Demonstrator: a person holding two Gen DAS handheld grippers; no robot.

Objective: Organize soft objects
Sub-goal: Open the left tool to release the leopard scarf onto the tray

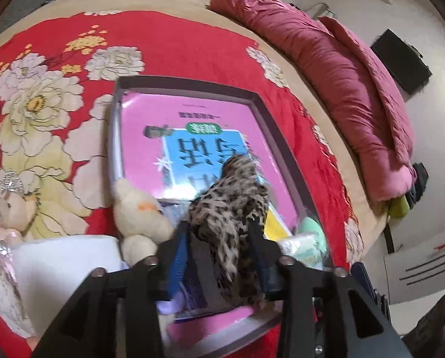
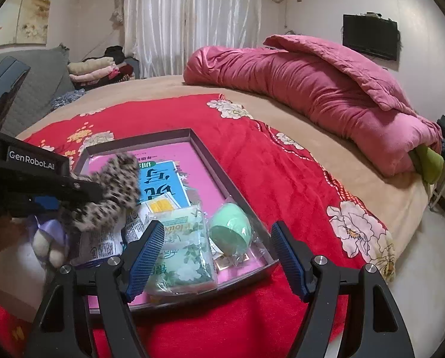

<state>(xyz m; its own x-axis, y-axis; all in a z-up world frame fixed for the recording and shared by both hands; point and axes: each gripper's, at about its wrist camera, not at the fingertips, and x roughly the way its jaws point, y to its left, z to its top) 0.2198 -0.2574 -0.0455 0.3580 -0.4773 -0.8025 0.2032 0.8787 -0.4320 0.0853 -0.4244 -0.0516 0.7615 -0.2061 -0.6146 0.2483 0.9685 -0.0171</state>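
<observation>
left tongs (image 1: 222, 232) gripping leopard-print scrunchie (image 1: 234, 208), hanging over near-left part of tray (image 1: 264, 113) on bed | right tongs (image 2: 216, 256) gaping wide, holding nothing (nearer tissue pack (image 2: 183, 250)) | scrunchie lying left of right tongs, long axis running forward along left tongs

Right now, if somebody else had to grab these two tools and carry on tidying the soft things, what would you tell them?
Left hand-held gripper: shut on the leopard-print scrunchie, held above the near end of the grey tray.
Right hand-held gripper: open, empty, hovering over the tray's near edge.
In the tray: pink book, tissue pack, bagged green sponge, a cream plush toy at its left edge.
Outside the tray, on the red floral quilt: small bear with crown.
Done: some soft items are in the tray.
Left: probably set the scrunchie down, then fetch the bear.
</observation>
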